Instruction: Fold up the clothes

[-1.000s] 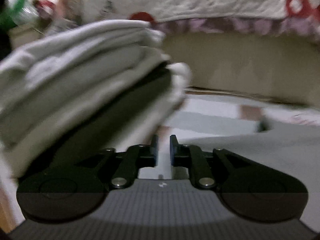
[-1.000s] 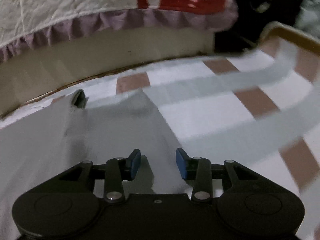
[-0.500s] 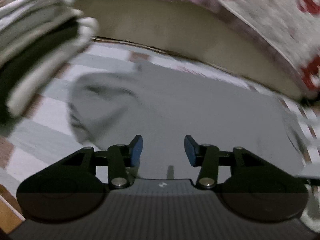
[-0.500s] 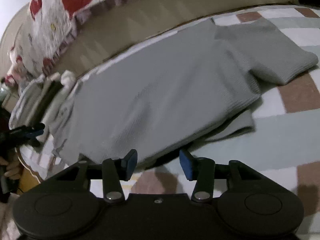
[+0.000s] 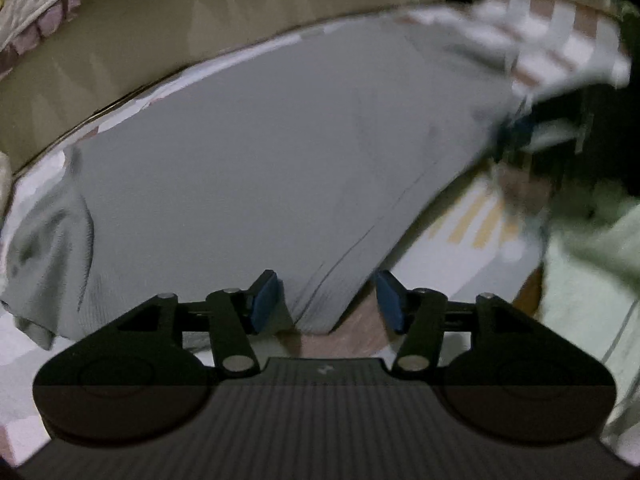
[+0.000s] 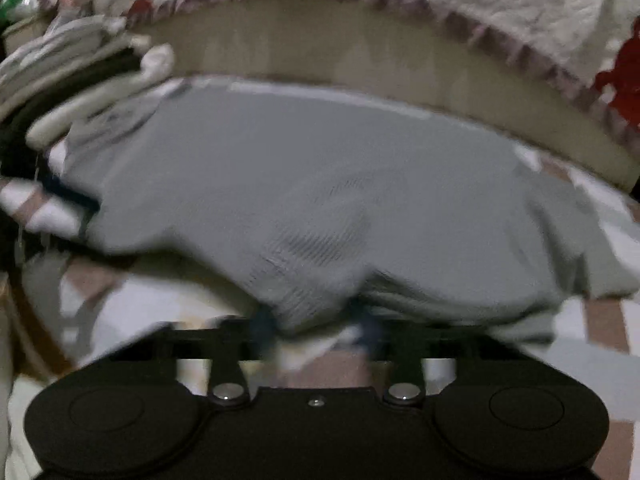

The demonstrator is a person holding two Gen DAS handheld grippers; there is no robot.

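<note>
A grey knit garment lies spread flat on the checked cover. My left gripper hovers at its near hem. The jaws are opening, and a corner of the hem lies between the blue pads without being pressed. In the right wrist view the same grey garment fills the middle. My right gripper is at its near edge, jaws closing around a bunched bit of hem. Blur hides whether the pads press on it. The right gripper also shows in the left wrist view at the garment's far right end.
A stack of folded clothes sits at the garment's left end. Behind runs a beige bed side under a frilled quilt with red prints. A hand and a pale green sleeve are at the right.
Both views swung from the ends of the cover to the grey garment's near hem. The left jaws widened and left the folded stack behind. The hem now lies between the right fingers.
</note>
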